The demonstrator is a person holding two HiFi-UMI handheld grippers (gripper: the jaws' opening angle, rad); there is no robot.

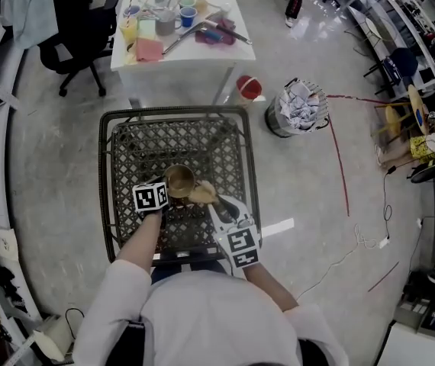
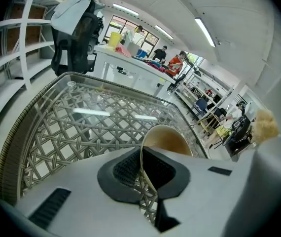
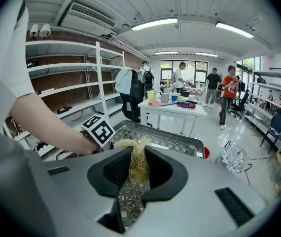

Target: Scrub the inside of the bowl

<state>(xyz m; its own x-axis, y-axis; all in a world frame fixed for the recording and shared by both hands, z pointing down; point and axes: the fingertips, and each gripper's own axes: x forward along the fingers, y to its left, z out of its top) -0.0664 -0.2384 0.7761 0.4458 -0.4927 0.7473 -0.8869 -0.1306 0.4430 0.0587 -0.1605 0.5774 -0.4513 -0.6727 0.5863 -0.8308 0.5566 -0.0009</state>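
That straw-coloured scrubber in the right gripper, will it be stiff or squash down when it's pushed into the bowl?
Probably it squashes: the scrubber is a loose tangle of fibres, pinched narrow where the right gripper clamps it. It looks light and springy, so it should spread against the wall of the bowl rather than dig in.

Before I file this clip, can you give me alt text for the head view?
Seen from above, a person holds a tan bowl by its rim in the left gripper and a straw-coloured scrubber in the right gripper, just beside the bowl, over a woven lattice table. A cluttered white table stands beyond it.
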